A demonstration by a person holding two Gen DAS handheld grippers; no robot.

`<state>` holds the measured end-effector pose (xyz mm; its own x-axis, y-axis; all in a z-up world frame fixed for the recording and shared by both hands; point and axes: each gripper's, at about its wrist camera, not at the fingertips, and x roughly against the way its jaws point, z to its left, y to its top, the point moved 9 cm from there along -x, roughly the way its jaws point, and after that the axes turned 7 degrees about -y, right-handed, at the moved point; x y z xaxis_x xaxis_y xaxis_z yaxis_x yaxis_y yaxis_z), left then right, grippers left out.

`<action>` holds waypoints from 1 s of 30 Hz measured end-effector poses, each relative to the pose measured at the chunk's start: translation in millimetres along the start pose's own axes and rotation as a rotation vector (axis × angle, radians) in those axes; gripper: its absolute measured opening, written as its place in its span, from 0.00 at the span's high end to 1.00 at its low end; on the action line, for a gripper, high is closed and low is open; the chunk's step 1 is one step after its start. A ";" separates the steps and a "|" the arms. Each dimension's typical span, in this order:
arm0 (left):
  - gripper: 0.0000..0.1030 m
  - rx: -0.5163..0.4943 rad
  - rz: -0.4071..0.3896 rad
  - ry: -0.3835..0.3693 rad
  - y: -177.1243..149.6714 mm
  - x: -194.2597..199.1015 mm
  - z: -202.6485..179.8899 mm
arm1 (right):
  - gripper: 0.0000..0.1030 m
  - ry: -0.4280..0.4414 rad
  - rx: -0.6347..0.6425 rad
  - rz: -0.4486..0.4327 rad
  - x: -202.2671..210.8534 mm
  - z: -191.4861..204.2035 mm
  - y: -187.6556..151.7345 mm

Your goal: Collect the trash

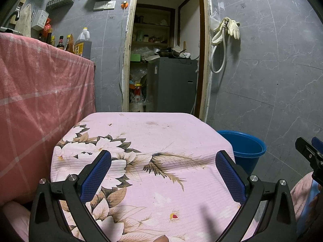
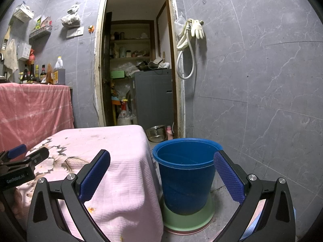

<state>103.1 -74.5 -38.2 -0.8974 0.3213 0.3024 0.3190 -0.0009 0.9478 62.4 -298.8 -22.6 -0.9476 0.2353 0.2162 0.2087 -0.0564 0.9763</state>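
A blue bucket (image 2: pixel 185 173) stands on the floor on a green base, right of a low table under a pink floral cloth (image 1: pixel 141 151). It also shows in the left wrist view (image 1: pixel 245 148). I see only small crumbs (image 1: pixel 110 124) and stains on the cloth near its far edge. My left gripper (image 1: pixel 163 158) is open and empty above the cloth; it shows at the left of the right wrist view (image 2: pixel 28 153). My right gripper (image 2: pixel 161 159) is open and empty, in front of the bucket and the table's right edge. Its tip shows at the right of the left wrist view (image 1: pixel 308 149).
A counter draped in pink checked cloth (image 1: pixel 40 92) stands at the left with bottles (image 1: pixel 82 42) on top. An open doorway (image 2: pixel 139 70) straight ahead holds a grey appliance and shelves. A metal pot (image 2: pixel 156 133) sits on the floor. Grey tiled wall with hanging gloves (image 2: pixel 196 29) is at the right.
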 end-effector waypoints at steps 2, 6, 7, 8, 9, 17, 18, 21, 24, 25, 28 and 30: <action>0.02 0.000 0.000 0.000 0.3 0.3 0.4 | 0.00 0.000 -0.001 -0.001 -0.2 0.0 0.1; 0.02 0.000 -0.001 0.000 0.1 0.0 -0.3 | 0.00 0.001 0.000 0.000 0.0 -0.3 0.1; 0.02 0.000 -0.001 0.000 0.2 0.0 -0.2 | 0.00 0.000 0.001 0.000 0.1 -0.2 0.0; 0.02 0.001 -0.001 -0.001 0.3 -0.1 0.0 | 0.00 0.000 0.001 0.000 -0.3 0.0 -0.1; 0.02 0.001 -0.001 0.000 0.0 0.0 -0.3 | 0.00 0.001 0.000 0.000 0.1 -0.3 0.1; 0.02 0.002 0.004 0.007 -1.0 -0.9 2.8 | 0.00 0.000 0.001 0.000 -0.3 0.2 -0.2; 0.02 0.003 0.006 0.003 -1.2 -1.4 3.2 | 0.00 0.000 0.000 0.000 0.1 0.1 0.0; 0.02 0.005 0.008 0.003 -2.1 -2.6 5.1 | 0.00 0.000 0.000 0.000 -0.1 0.1 -0.2; 0.02 0.004 0.007 0.004 -1.8 -2.4 5.2 | 0.00 0.000 0.001 0.000 0.0 0.1 -0.1; 0.02 0.003 0.006 0.002 -1.7 -2.4 5.6 | 0.00 0.000 0.001 -0.001 0.2 0.1 -0.1; 0.02 -0.001 0.008 -0.002 -1.9 -3.2 6.2 | 0.00 0.000 0.001 0.000 0.2 0.3 -0.2; 0.02 -0.005 0.008 -0.004 -2.1 -3.6 7.7 | 0.00 -0.001 0.001 -0.001 0.2 0.3 -0.1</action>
<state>108.1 -68.3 -42.0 -0.8937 0.3246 0.3097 0.3248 -0.0078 0.9457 62.3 -298.4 -22.6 -0.9476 0.2359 0.2154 0.2082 -0.0555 0.9765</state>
